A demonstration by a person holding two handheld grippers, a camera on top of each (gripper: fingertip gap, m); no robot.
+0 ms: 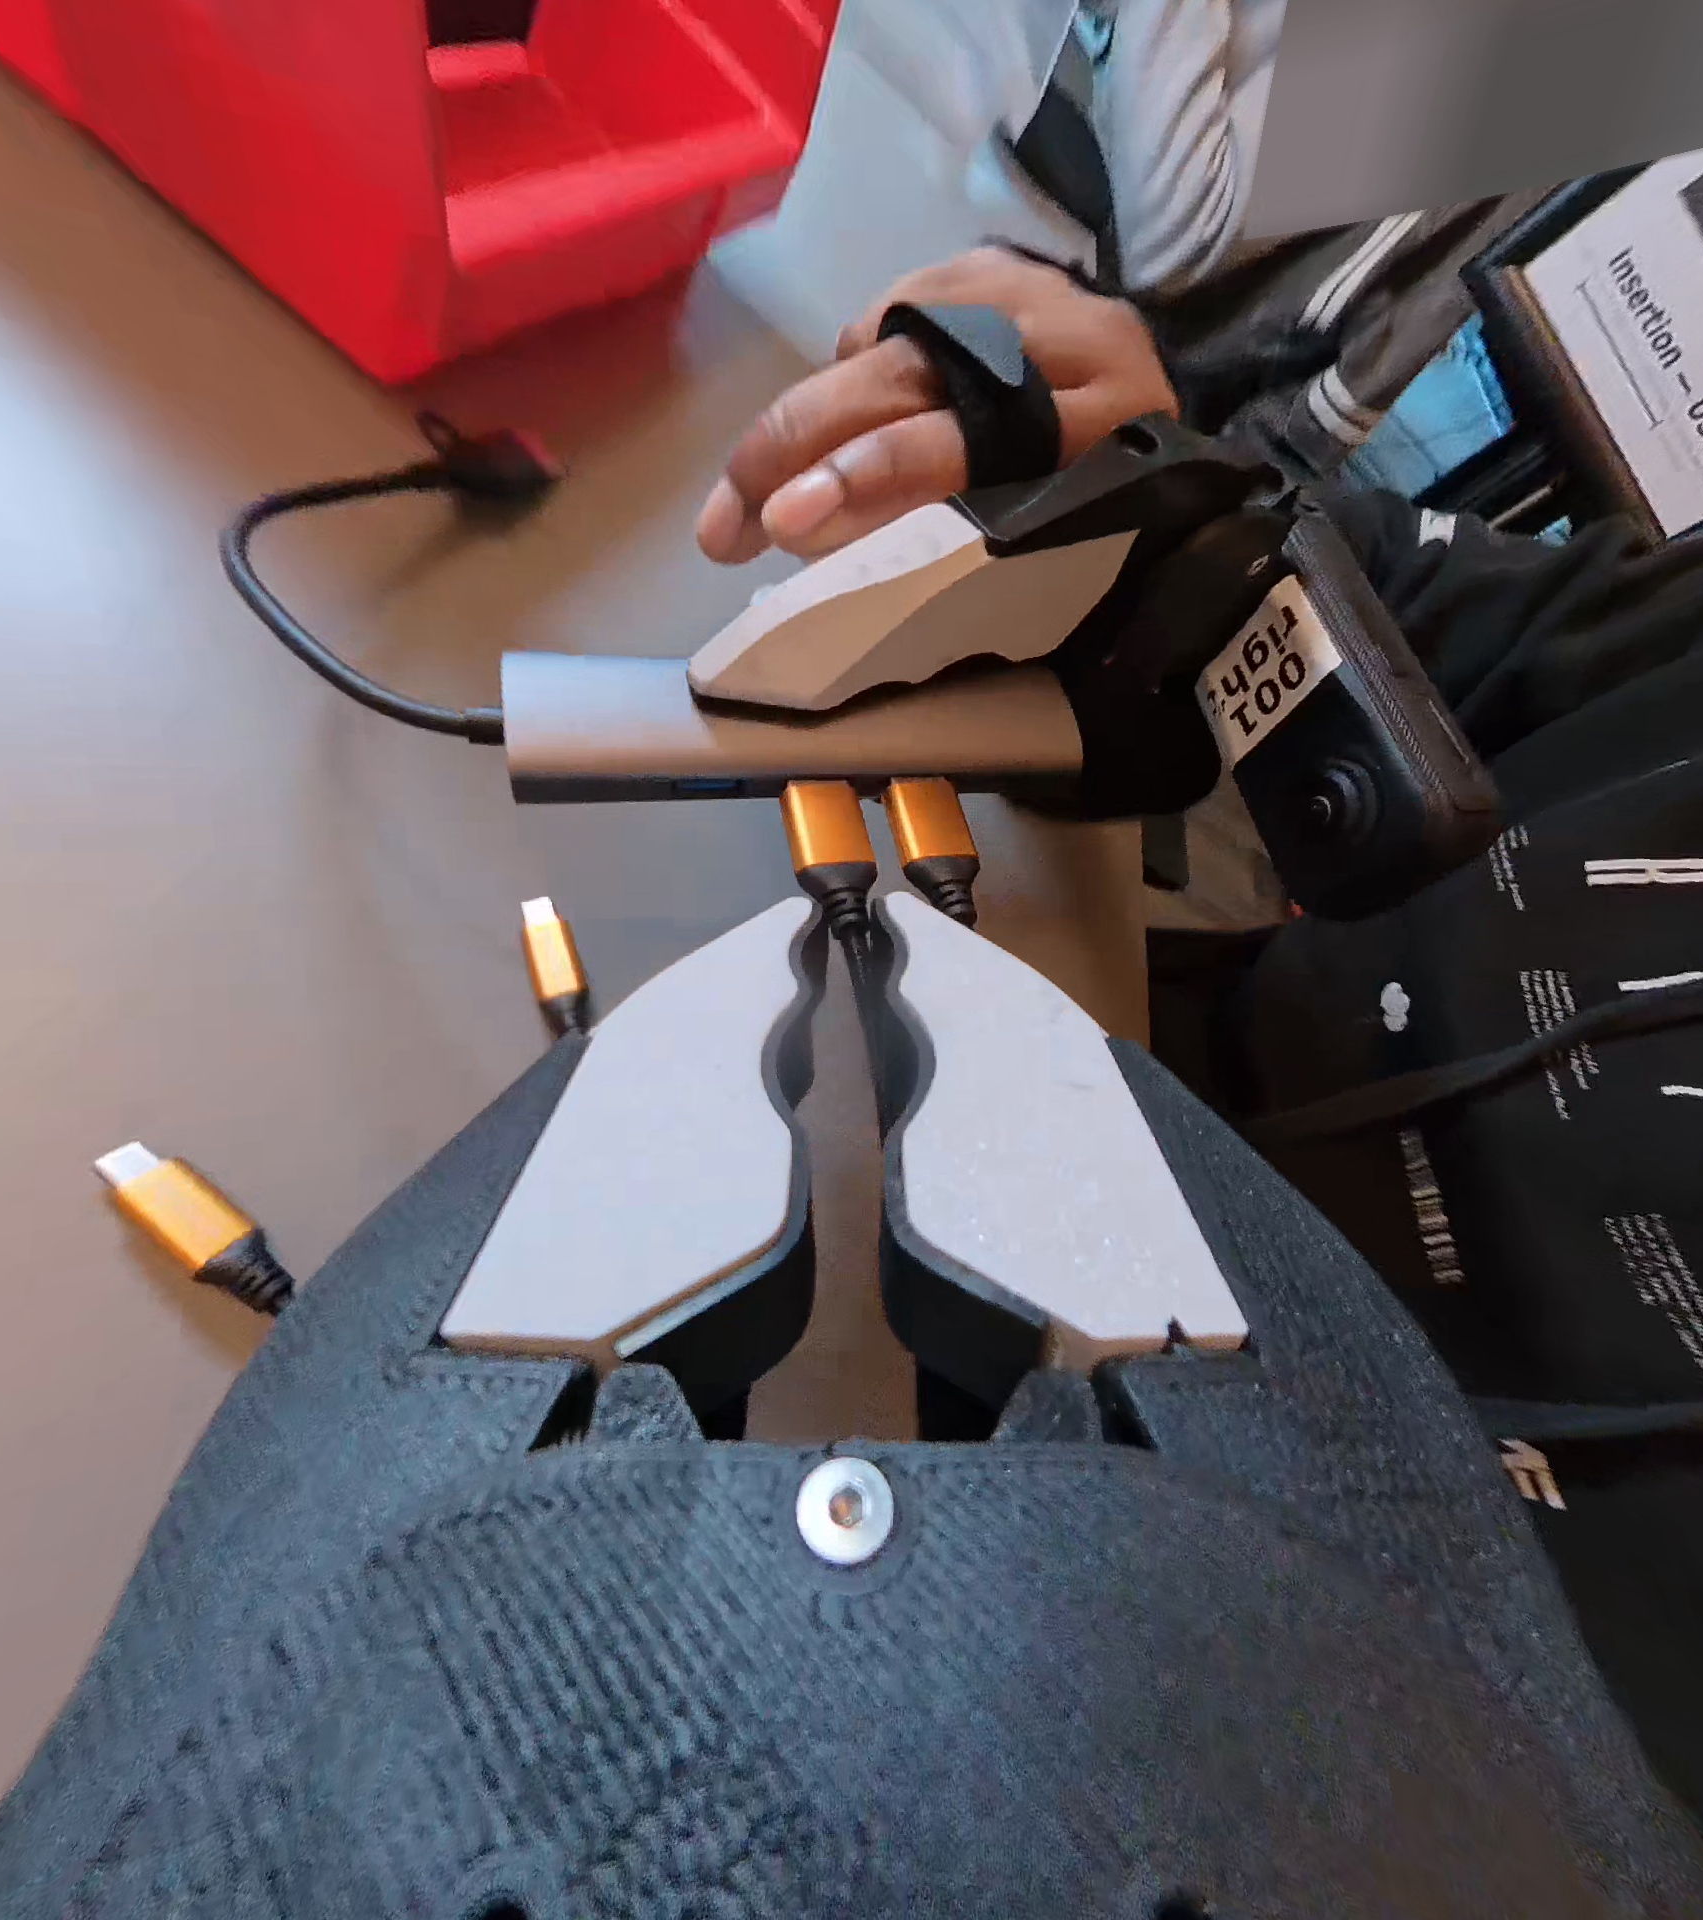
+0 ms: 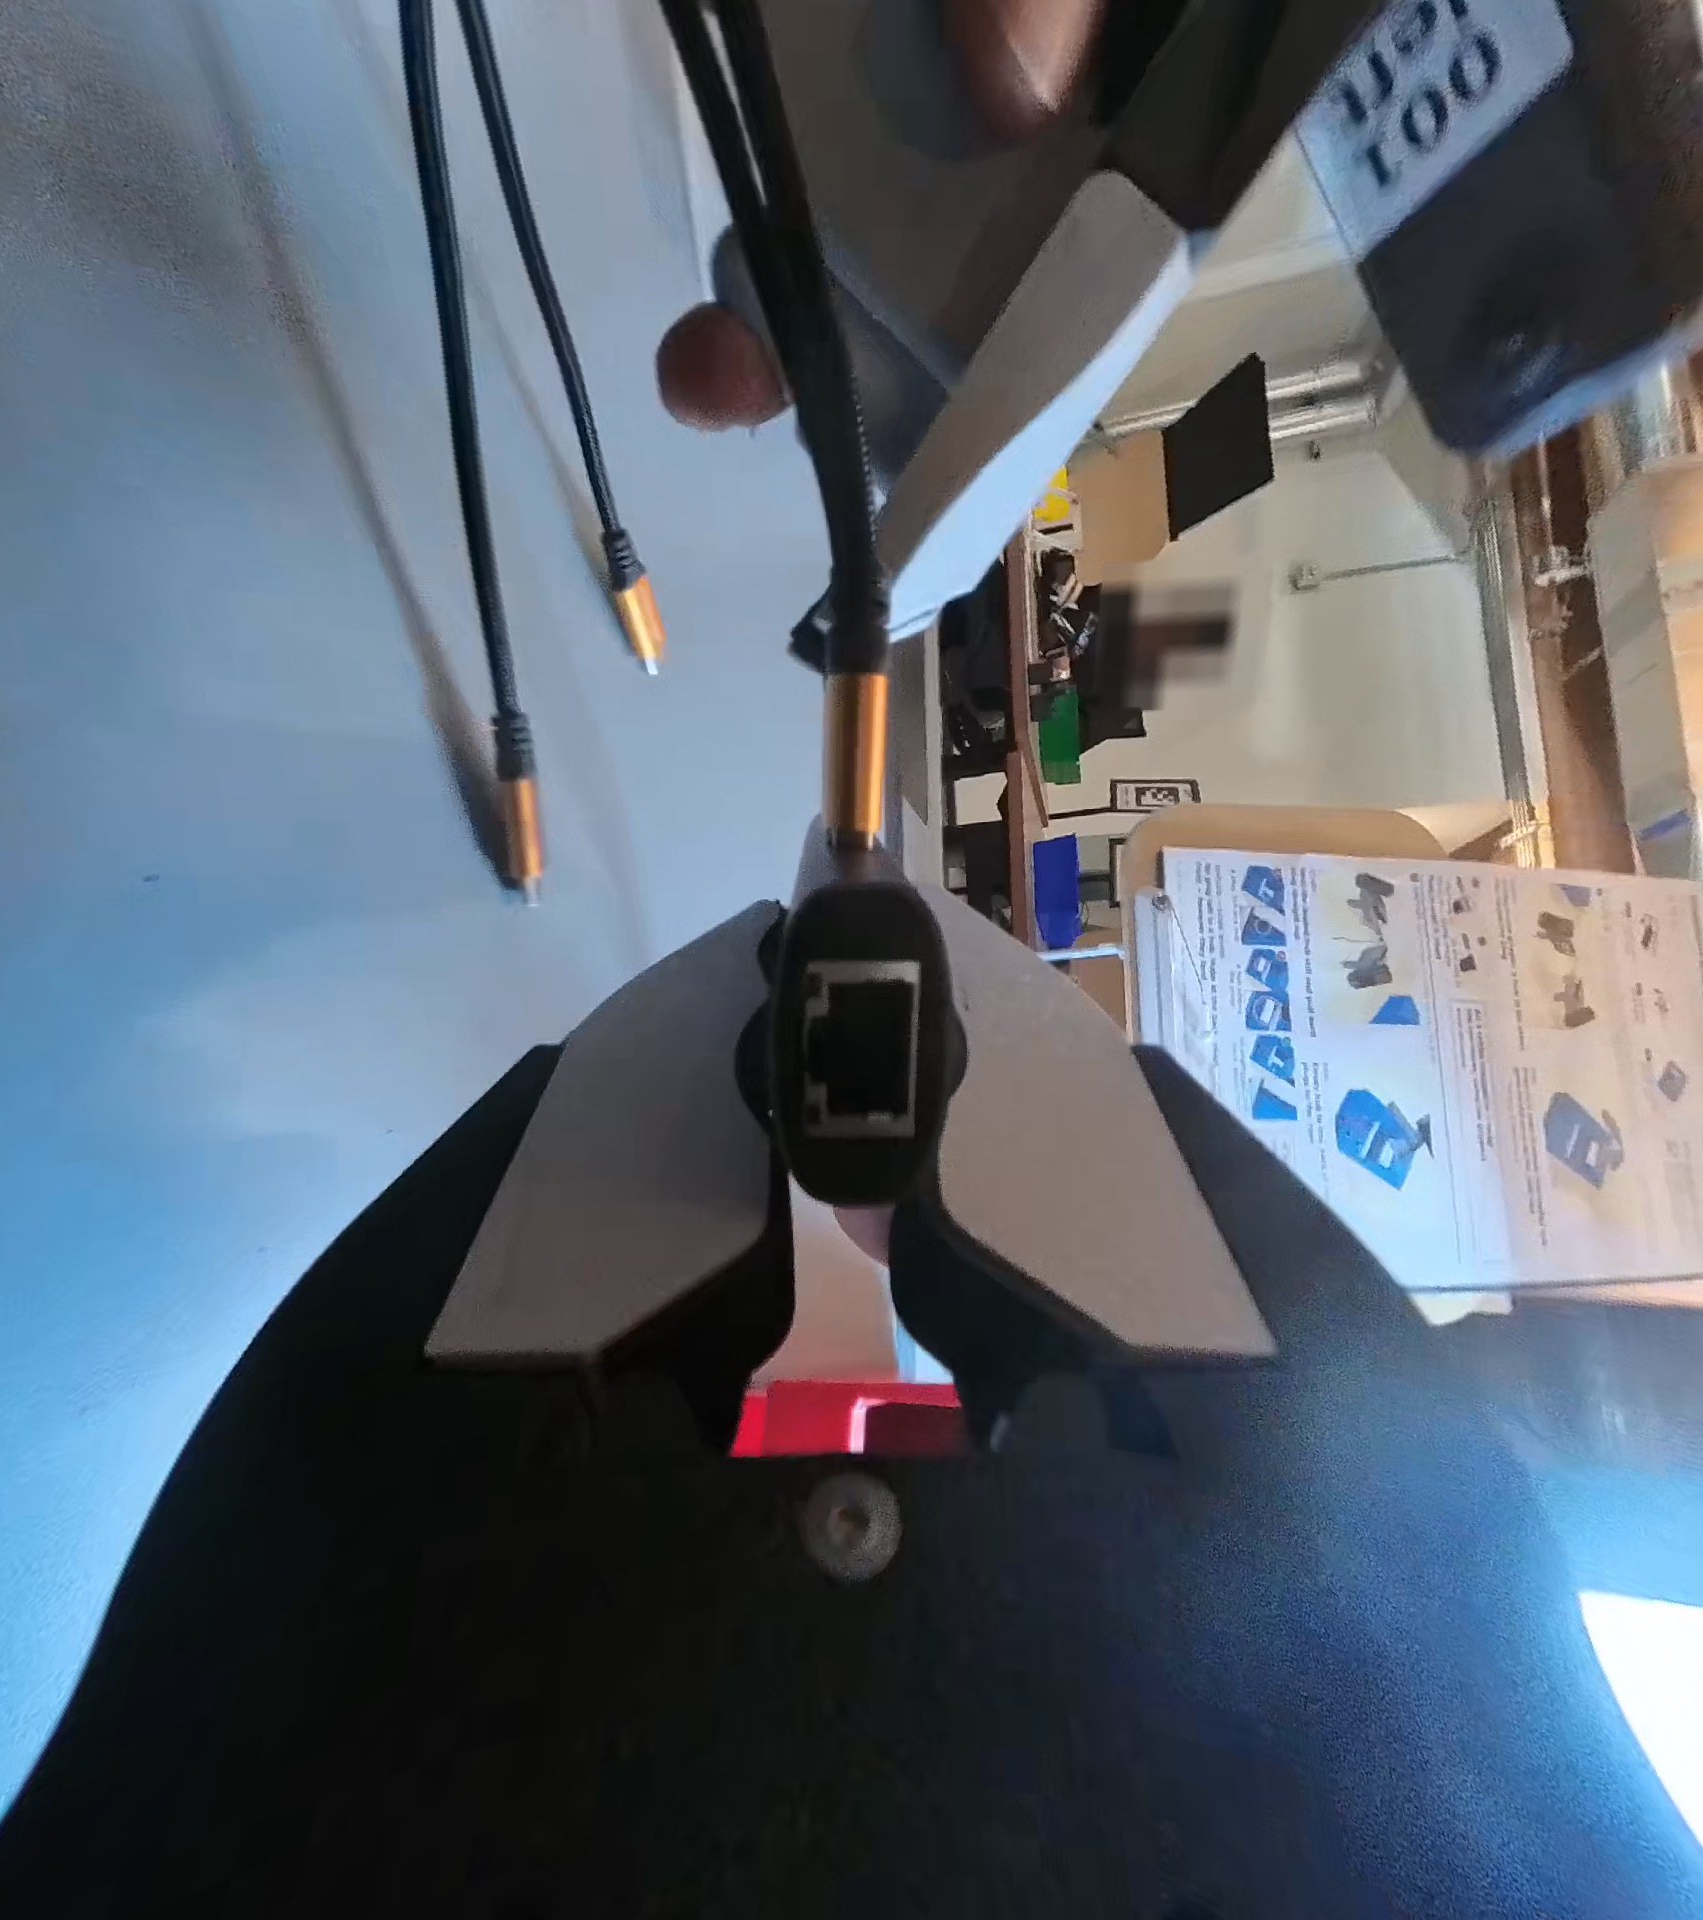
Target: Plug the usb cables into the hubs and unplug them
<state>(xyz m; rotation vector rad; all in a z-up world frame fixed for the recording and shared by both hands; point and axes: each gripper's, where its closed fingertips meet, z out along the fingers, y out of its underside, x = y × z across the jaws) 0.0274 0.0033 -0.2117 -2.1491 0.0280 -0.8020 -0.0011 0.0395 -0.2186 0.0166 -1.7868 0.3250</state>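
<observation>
In the left wrist view, a red bin (image 1: 390, 156) fills the upper left of the frame, and two loose orange-sleeved plugs (image 1: 177, 1210) (image 1: 551, 961) lie on the bench (image 1: 99, 779) at lower left. At centre, my left tongs (image 1: 845, 920) are closed on the black cable (image 1: 852, 940) just behind an orange plug (image 1: 826, 826) seated in the grey hub (image 1: 639, 727); a second orange plug (image 1: 930, 826) sits in the port just beside it. To the right, my right tongs (image 1: 722, 675) clamp the hub. In the right wrist view, two free cables (image 2: 514, 790) (image 2: 637, 613) lie at upper left, and at centre my right tongs (image 2: 862, 914) are clenched on the hub's end (image 2: 862, 1049), with a plugged cable (image 2: 855, 748) above it. Printed sheets (image 2: 1449, 1060) stand at the right.
</observation>
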